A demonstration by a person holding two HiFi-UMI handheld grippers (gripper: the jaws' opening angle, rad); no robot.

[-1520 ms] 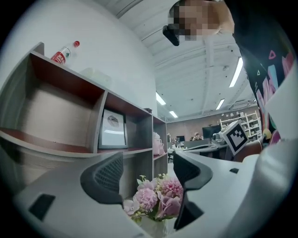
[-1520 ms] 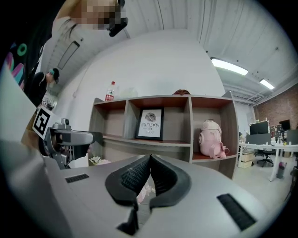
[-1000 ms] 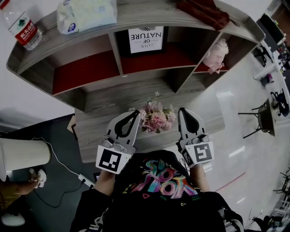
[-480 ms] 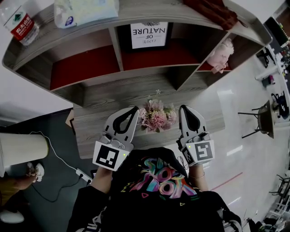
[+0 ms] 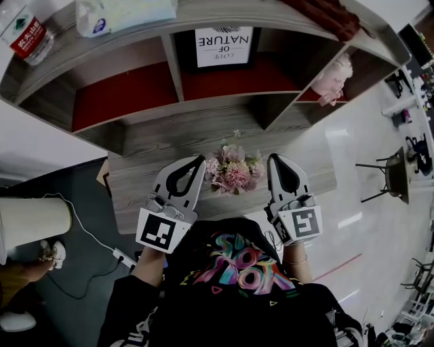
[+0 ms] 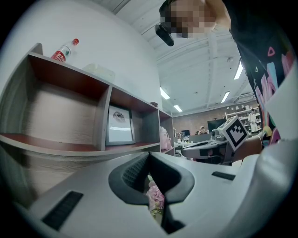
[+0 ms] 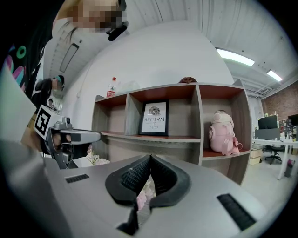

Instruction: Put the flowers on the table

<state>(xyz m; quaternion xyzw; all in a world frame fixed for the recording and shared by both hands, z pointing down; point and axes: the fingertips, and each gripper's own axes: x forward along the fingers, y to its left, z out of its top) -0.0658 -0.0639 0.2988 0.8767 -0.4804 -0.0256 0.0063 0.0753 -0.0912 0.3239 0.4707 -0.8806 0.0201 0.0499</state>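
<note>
The left gripper (image 5: 201, 160) and right gripper (image 5: 273, 159) barely move, both shut tight, empty.
The flowers (image 5: 234, 171) sit between them, at the front edge of the desk (image 5: 152, 146).

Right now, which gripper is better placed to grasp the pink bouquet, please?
The left gripper, marginally: its shut tip slants toward the pink bouquet; the right gripper, also shut, points past it.

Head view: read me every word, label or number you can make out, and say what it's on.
"OF NATURE", with a smaller "LOVE": framed print in the middle compartment of the shelf unit.
Red label on the bottle: too small to read.
Blue logo on the soft pack: unreadable.
Graphic on the shirt: stylised lettering, unreadable.
</note>
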